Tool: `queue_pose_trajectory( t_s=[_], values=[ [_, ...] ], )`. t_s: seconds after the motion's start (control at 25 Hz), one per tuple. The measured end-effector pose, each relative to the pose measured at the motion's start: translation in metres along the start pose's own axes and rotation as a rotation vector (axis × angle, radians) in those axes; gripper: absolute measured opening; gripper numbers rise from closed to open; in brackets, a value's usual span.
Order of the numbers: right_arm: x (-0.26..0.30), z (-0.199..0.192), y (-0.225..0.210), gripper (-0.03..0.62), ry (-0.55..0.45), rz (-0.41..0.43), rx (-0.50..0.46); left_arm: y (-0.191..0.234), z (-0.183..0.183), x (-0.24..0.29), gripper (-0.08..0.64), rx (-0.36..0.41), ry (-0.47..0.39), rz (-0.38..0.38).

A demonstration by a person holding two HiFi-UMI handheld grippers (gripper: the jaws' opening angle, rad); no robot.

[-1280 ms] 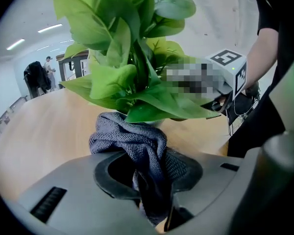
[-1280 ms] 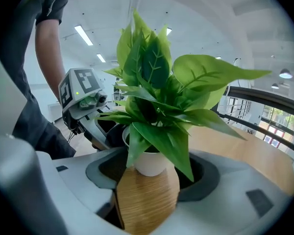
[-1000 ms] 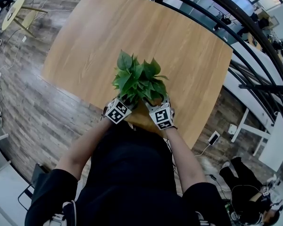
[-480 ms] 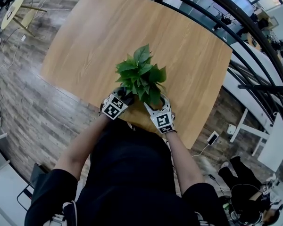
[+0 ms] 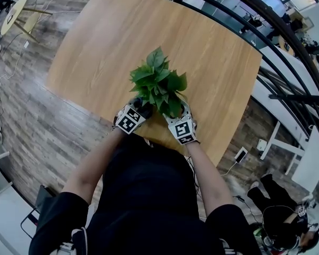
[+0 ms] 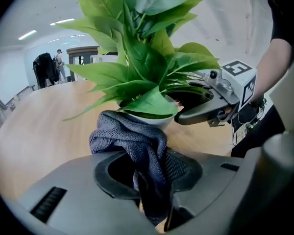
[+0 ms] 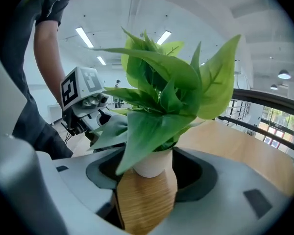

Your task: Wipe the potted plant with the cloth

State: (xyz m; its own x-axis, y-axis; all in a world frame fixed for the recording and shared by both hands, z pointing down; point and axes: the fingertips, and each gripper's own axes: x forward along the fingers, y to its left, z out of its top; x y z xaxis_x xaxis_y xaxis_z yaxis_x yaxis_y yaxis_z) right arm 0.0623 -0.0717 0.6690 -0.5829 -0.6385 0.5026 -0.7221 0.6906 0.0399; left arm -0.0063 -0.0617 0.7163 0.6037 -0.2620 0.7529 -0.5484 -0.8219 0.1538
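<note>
Resting the potted plant (image 5: 157, 86) on the wooden table (image 5: 111, 41), toward the table's 6 o'clock edge in the head view, just ahead of the person's torso (image 5: 143, 195). Flanking it with both tools: left gripper (image 5: 140, 110) at the plant's 7 o'clock, right gripper (image 5: 176, 112) at its 5 o'clock. Clenching the dark grey cloth (image 6: 134, 141) between the left jaws, with a bunched fold rising out of the gap and pressing against the white pot (image 6: 159, 121) just under the lowest leaves. Grasping that pot with the right jaws, spread to its width, one on each side, with bare wood showing in the gap below it in the right gripper view. Fanning green leaves up and out above both grippers, hiding the pot in the head view. Showing plank floor (image 5: 21, 105) past the table at 9 o'clock.
</note>
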Motion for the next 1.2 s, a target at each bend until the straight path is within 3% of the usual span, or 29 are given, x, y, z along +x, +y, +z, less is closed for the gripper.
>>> queue_pose_trajectory(
  t_s=[0.2, 0.52, 0.68, 0.8, 1.0, 1.2],
  values=[
    [0.0, -0.002, 0.001, 0.282, -0.002, -0.024, 0.019, -0.022, 0.0, 0.0, 0.146, 0.041, 0.004, -0.039],
    [-0.001, -0.001, 0.0, 0.282, 0.01, -0.023, 0.002, -0.023, -0.002, 0.005, 0.146, 0.006, 0.01, -0.052],
    [-0.004, 0.0, 0.026, 0.282, 0.006, 0.048, -0.028, -0.01, -0.002, -0.001, 0.146, -0.025, 0.001, -0.016],
    [-0.002, 0.002, 0.051, 0.282, 0.007, 0.109, -0.092, -0.008, -0.002, -0.001, 0.146, -0.007, -0.002, -0.008],
    [-0.003, -0.003, 0.055, 0.282, 0.013, 0.056, -0.02, -0.008, -0.002, -0.002, 0.146, -0.037, -0.023, -0.001],
    [-0.023, -0.005, 0.059, 0.282, -0.01, 0.087, 0.022, -0.006, -0.002, -0.008, 0.146, -0.051, -0.023, 0.003]
  ],
)
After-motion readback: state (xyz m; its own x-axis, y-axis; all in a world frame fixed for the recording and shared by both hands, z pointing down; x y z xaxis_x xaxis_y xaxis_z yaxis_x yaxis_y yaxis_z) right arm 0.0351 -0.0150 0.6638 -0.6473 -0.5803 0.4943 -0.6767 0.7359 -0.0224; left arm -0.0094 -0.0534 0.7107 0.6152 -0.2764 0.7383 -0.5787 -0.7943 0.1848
